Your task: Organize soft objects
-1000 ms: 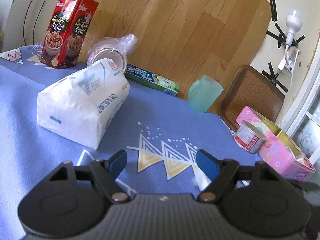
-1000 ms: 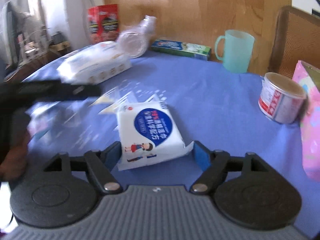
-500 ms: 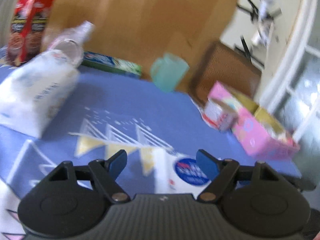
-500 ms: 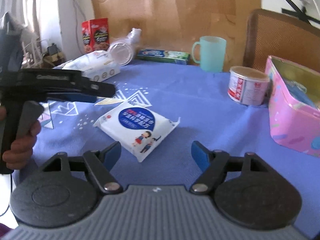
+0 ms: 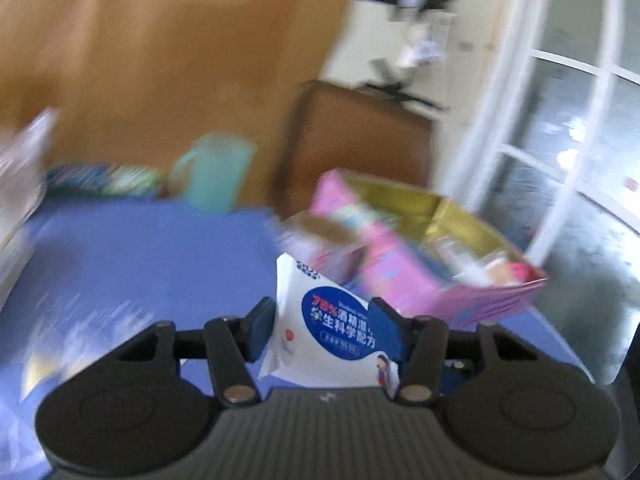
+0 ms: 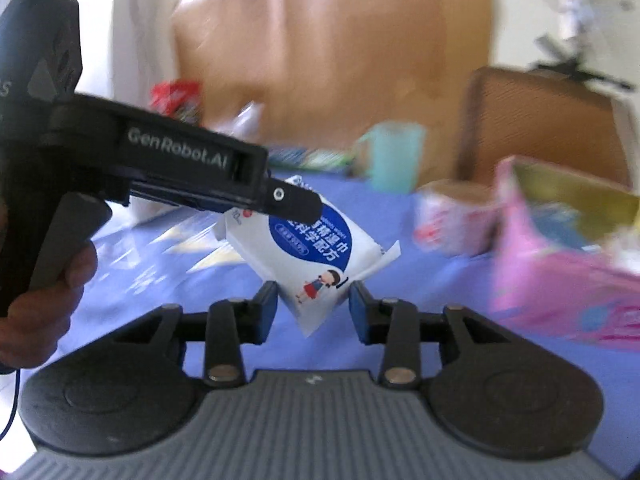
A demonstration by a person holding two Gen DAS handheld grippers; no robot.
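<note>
A white wet-wipes pack with a blue oval label [image 5: 332, 320] sits between the fingers of my left gripper [image 5: 324, 326], which is shut on it and holds it above the blue tablecloth. In the right wrist view the same pack [image 6: 308, 252] hangs tilted in the left gripper [image 6: 296, 204], its lower corner just above the gap of my right gripper [image 6: 313, 306]. The right gripper is open and does not touch the pack. A pink tin box with a gold inside [image 5: 420, 256] stands open just beyond the pack.
A teal mug [image 5: 216, 176], a green-blue toothpaste box [image 5: 104, 180] and a small can [image 6: 452, 216] stand on the blue tablecloth [image 5: 140, 260]. A large white tissue pack [image 5: 16, 216] is at the far left. A wooden board and a brown chair back [image 5: 360, 148] stand behind.
My left gripper swung right, closed on the wipes pack and lifted it off the cloth toward the pink box. My right gripper's jaws narrowed and it now sits under the pack.
</note>
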